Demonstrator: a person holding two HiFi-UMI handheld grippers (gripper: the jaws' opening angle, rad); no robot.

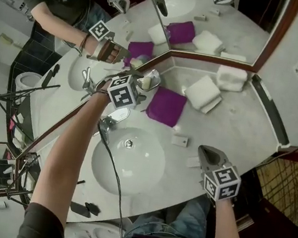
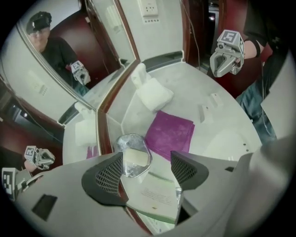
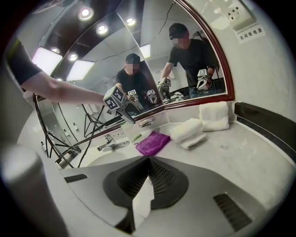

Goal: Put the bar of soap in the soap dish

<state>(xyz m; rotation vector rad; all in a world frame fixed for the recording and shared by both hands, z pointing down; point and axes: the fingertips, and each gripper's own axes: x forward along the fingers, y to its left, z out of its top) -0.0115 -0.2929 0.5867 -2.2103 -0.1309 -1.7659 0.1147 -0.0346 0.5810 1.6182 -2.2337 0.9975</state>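
— In the mirror corner of the pale stone counter (image 1: 237,123), where does the cream rectangular bar of soap (image 2: 134,158) sit from the left gripper (image 2: 147,161)?

— Straight ahead and below it, already lying inside the shiny faceted soap dish (image 2: 138,137). The gripper points steeply down, its jaws spread wide with nothing pressed between them. The dish shows in the gap, closer to the pad at that view's left.

— And the bar's long side?

— It seems to run roughly across the gap, pad to pad, slightly slanted.

— The right gripper (image 3: 148,163)?

— Well apart, at the counter's near edge beside the white round sink basin (image 1: 130,168). Its jaws are pressed together on a thin white scrap (image 3: 141,201), paper by the look. The left hand is plainly nearer. I judge the placing done, so lifting clear is what's left.
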